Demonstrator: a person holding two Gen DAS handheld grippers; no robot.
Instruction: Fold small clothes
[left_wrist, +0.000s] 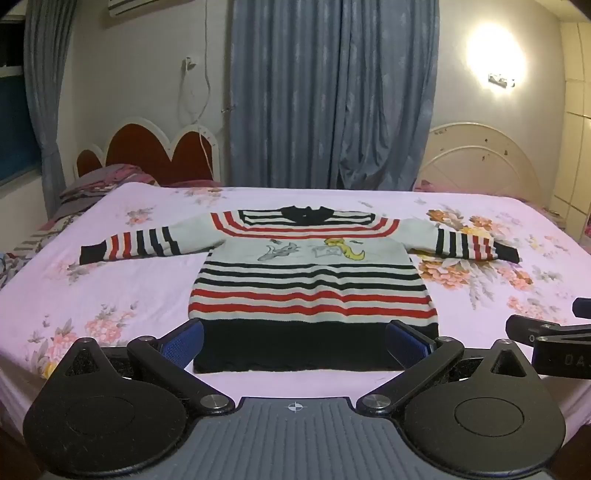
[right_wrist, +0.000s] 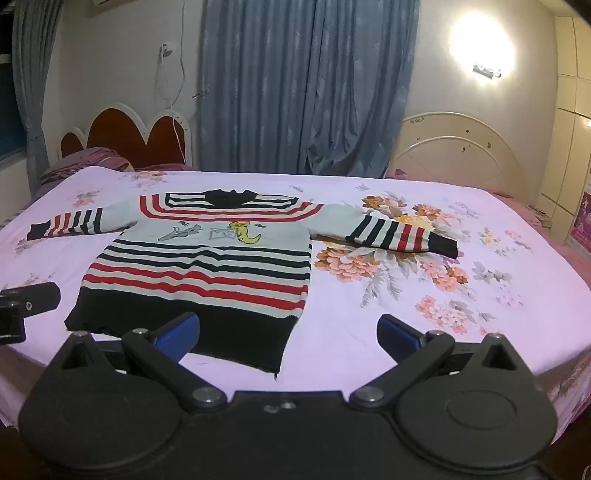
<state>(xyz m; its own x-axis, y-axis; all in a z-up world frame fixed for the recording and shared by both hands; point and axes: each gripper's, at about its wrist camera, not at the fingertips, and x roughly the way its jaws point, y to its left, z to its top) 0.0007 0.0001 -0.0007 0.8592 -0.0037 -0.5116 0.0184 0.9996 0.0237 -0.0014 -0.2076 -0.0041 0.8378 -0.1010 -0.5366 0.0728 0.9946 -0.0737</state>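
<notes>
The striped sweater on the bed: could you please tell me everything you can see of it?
The small knitted sweater with red, black and pale stripes lies flat, front up, on the pink floral bedsheet, both sleeves spread out sideways. It has a dark collar at the far end, cartoon figures in grey and yellow across the chest, dark cuffs and a broad dark hem band nearest the cameras. It is still unfolded, and only the sheet appears to touch it.

text: "DA" showing in pale letters, cut off at frame edge | on: black body of right gripper (left_wrist: 561, 360) | other readable text: none
</notes>
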